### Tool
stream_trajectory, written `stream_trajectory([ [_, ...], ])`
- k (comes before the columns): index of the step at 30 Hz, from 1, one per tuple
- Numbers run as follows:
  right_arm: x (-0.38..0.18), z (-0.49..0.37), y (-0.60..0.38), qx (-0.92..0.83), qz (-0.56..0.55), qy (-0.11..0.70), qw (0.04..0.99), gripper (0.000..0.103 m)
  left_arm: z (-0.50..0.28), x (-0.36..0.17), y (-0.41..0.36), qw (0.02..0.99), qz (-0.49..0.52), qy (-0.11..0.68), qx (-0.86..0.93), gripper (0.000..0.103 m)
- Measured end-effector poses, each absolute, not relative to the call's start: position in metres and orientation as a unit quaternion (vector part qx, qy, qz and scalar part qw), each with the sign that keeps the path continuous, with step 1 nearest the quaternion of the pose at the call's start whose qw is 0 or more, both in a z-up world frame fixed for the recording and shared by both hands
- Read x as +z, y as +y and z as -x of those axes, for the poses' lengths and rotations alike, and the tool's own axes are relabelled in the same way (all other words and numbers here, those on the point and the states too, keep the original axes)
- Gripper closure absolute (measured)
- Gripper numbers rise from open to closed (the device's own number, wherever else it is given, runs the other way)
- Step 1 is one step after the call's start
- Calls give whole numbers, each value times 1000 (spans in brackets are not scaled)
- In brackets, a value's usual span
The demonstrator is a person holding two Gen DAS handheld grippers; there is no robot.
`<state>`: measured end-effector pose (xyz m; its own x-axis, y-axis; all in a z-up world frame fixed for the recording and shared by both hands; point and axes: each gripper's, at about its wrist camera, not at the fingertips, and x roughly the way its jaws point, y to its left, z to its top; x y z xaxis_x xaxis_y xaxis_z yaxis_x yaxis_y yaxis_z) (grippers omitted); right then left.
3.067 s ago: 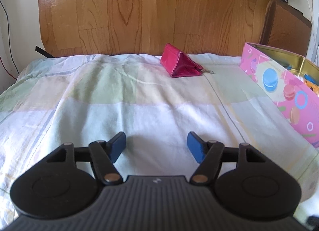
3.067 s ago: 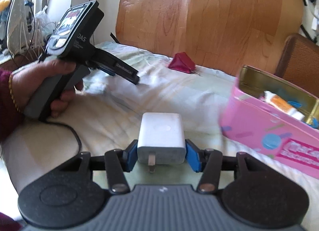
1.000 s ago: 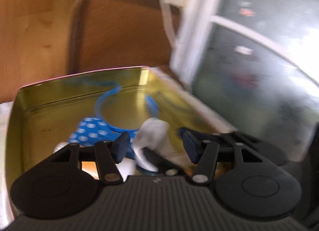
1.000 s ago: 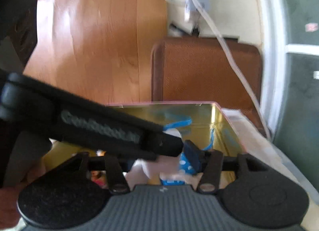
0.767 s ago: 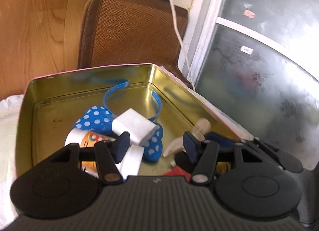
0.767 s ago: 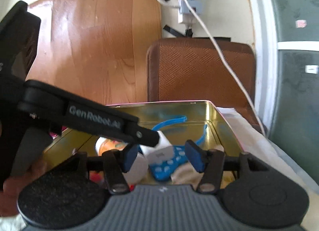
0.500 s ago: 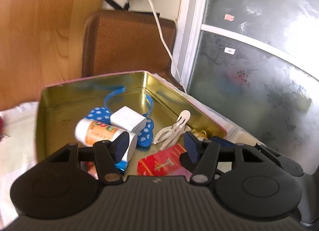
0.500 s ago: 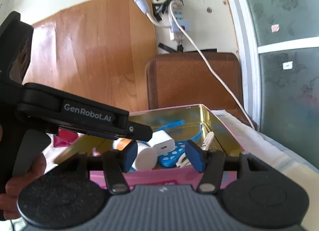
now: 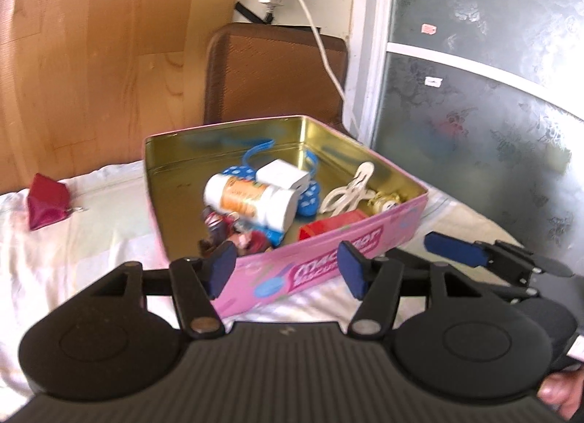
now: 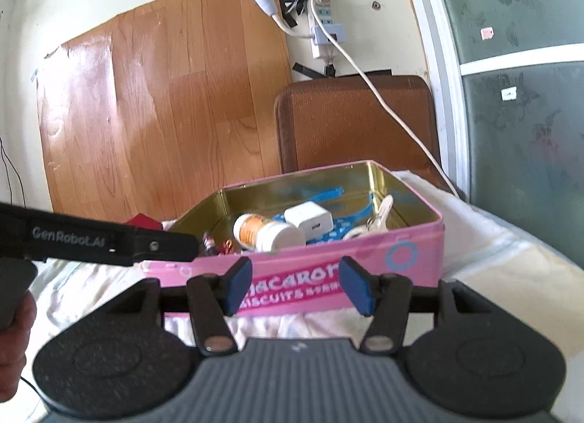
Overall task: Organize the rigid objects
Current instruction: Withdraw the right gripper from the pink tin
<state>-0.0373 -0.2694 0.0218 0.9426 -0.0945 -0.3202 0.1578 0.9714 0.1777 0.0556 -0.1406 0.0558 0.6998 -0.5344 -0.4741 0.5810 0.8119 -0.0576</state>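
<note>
Two grippers, both w/ jaws wide apart and holding nothing; left gripper [image 9: 285,269] hangs just in front of the pink tin [image 9: 368,240], blue pads framing its near wall; right gripper [image 10: 297,286] likewise in front of the tin's long side w/ the "Macaron Biscuits" lettering; in the left view the right gripper shows at the far right, one blue pad visible beside the tin's corner. Tin sits open on the bed [image 9: 91,233], which has a pale patchwork sheet; gold inside. White charger [image 9: 283,175] lies inside the tin, towards the back, resting on a blue polka-dot piece [image 9: 310,200] and touching the white-and-orange bottle [image 9: 248,202] that lies on its side; blue headband [image 9: 255,151] curves behind them; white hair clip [image 9: 350,189] to the right, a small gold item [image 9: 383,201] near the right wall, red box [image 9: 332,224] against the near wall; a few small dark trinkets near the front-left corner, too blurred to name. Red pouch [image 9: 47,202] lies on the bed well left of the tin, apart from it. Brown chair back [image 10: 354,123] stands behind the tin; white cable [image 10: 383,94] drapes over it from a wall power strip [image 10: 323,30].
</note>
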Motion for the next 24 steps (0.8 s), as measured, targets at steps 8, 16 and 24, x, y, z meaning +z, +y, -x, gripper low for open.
stream_trajectory([
  [8, 29, 39, -244, -53, -76, 156, 983, 49, -50, 47, -117, 930, -53, 237, -277, 38],
  [16, 37, 28, -206, -36, -42, 160, 985, 47, -55, 38, -82, 939, -52, 232, -249, 33],
  [24, 40, 10, -170, -18, -12, 173, 985, 47, -73, 25, -41, 947, -46, 237, -211, 33],
])
